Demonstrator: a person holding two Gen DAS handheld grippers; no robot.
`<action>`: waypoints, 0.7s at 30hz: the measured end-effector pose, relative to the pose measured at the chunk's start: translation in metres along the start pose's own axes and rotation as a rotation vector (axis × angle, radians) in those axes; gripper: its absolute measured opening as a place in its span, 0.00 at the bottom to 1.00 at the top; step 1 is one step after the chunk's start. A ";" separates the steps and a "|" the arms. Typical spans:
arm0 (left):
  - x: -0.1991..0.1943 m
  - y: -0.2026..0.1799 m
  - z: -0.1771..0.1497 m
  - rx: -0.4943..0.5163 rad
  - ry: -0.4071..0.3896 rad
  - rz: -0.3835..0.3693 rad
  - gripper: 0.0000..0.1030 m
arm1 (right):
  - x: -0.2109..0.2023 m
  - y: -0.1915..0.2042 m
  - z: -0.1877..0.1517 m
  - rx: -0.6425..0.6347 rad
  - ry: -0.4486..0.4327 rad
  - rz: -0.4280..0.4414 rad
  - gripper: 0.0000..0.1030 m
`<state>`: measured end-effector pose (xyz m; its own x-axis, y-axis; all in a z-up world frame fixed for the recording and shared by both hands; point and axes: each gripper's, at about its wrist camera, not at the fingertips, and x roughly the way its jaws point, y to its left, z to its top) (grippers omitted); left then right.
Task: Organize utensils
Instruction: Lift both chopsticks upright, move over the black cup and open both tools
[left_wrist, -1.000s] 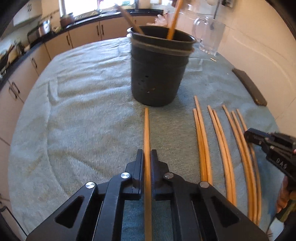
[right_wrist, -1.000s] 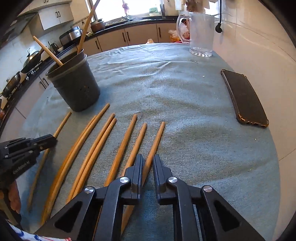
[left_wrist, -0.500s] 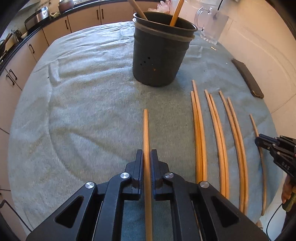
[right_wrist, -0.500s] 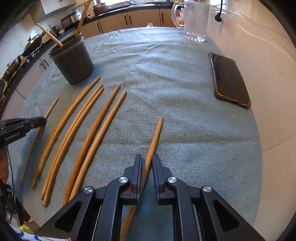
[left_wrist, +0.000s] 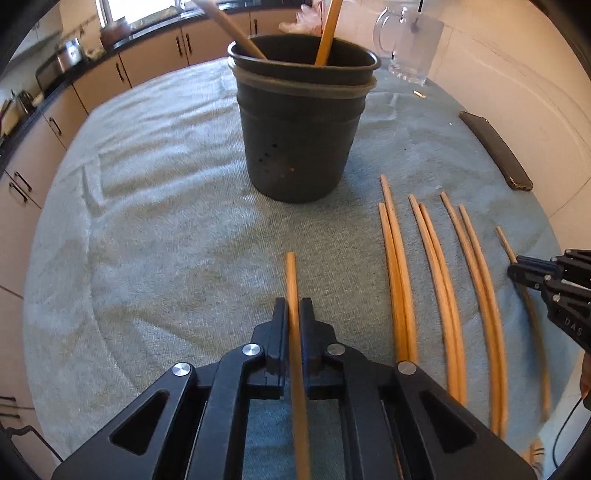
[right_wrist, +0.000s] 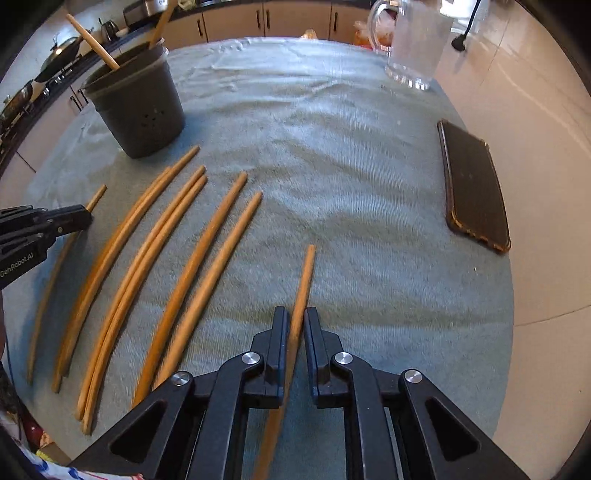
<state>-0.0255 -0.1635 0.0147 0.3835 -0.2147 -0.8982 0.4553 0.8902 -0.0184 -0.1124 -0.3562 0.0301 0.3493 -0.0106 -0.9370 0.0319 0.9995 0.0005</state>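
Observation:
My left gripper (left_wrist: 293, 308) is shut on a wooden chopstick (left_wrist: 291, 280) and holds it above the cloth, pointing at the dark utensil holder (left_wrist: 301, 136), which has two sticks standing in it. My right gripper (right_wrist: 295, 317) is shut on another wooden chopstick (right_wrist: 306, 277), lifted over the cloth. Several more chopsticks (right_wrist: 184, 266) lie in a row on the cloth between the two grippers; they also show in the left wrist view (left_wrist: 439, 280). The holder stands at the far left in the right wrist view (right_wrist: 138, 107).
A grey-green towel (right_wrist: 332, 166) covers the table. A black phone (right_wrist: 474, 184) lies near the right edge. A glass jug (right_wrist: 415, 48) stands at the back right by the wall. Kitchen cabinets and a counter run behind the table.
Both grippers have lifted their chopsticks off the cloth and come closer to the holder. The right gripper's stick has come out of the row of sticks.

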 end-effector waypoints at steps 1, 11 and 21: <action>-0.001 0.001 -0.002 -0.009 -0.011 -0.005 0.05 | 0.000 -0.001 -0.001 0.006 -0.015 0.007 0.06; -0.105 0.005 -0.025 -0.051 -0.285 -0.041 0.05 | -0.062 -0.010 -0.027 0.097 -0.280 0.134 0.06; -0.181 -0.003 -0.066 -0.050 -0.455 -0.056 0.05 | -0.136 0.003 -0.059 0.089 -0.511 0.120 0.06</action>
<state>-0.1497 -0.1010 0.1479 0.6780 -0.4080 -0.6115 0.4507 0.8879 -0.0927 -0.2157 -0.3501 0.1371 0.7665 0.0681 -0.6386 0.0355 0.9883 0.1481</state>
